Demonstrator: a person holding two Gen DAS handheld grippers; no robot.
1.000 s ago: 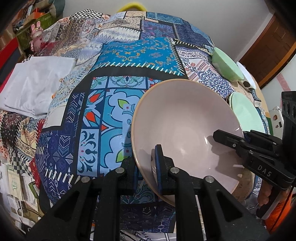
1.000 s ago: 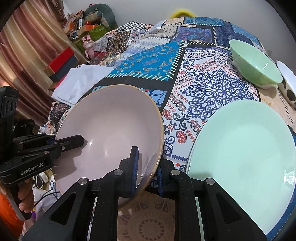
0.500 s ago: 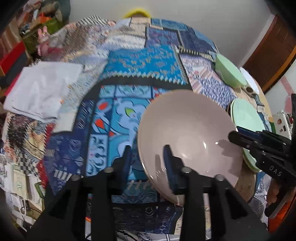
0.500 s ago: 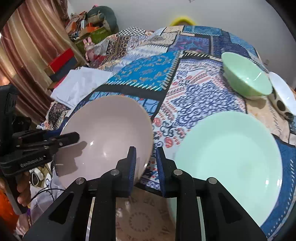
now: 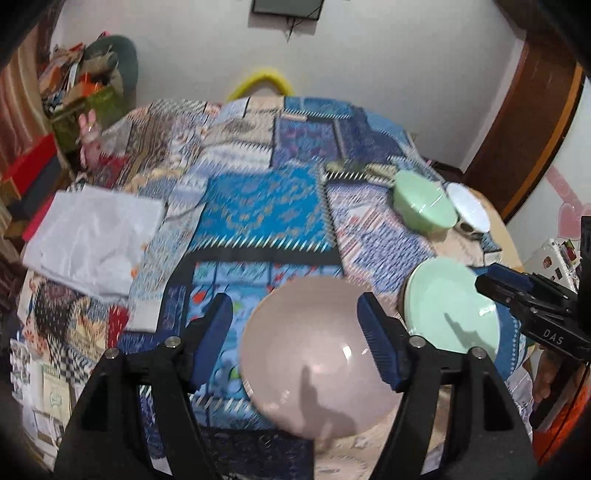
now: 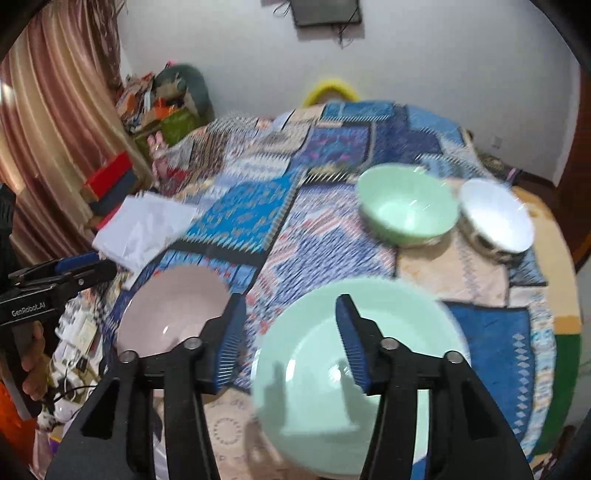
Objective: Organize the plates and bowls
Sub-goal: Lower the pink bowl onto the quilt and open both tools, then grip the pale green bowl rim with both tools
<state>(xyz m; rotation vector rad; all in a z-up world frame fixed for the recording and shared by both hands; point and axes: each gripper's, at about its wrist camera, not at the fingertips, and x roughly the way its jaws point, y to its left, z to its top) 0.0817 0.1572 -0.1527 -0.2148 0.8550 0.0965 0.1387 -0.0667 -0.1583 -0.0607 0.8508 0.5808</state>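
Both held high and spread wide, empty — left gripper (image 5: pixel 294 325) over pink bowl (image 5: pixel 314 358), right gripper (image 6: pixel 290 328) over green plate (image 6: pixel 354 373).

This is a lived-in room of a home. The surface (image 6: pixel 480 266) wears a patchwork cloth (image 5: pixel 258 206) and carries household crockery: a pink plate (image 5: pixel 314 362), a green plate (image 6: pixel 369 369), a green bowl (image 6: pixel 406 210) and a white bowl (image 6: pixel 495 218). Around it are a striped curtain (image 6: pixel 48 122), a wooden door (image 5: pixel 528 122), a dark screen (image 6: pixel 325 11) on the white wall, and a corner heap of boxes and papers (image 6: pixel 155 103) with red boxes (image 6: pixel 110 177) beside it.
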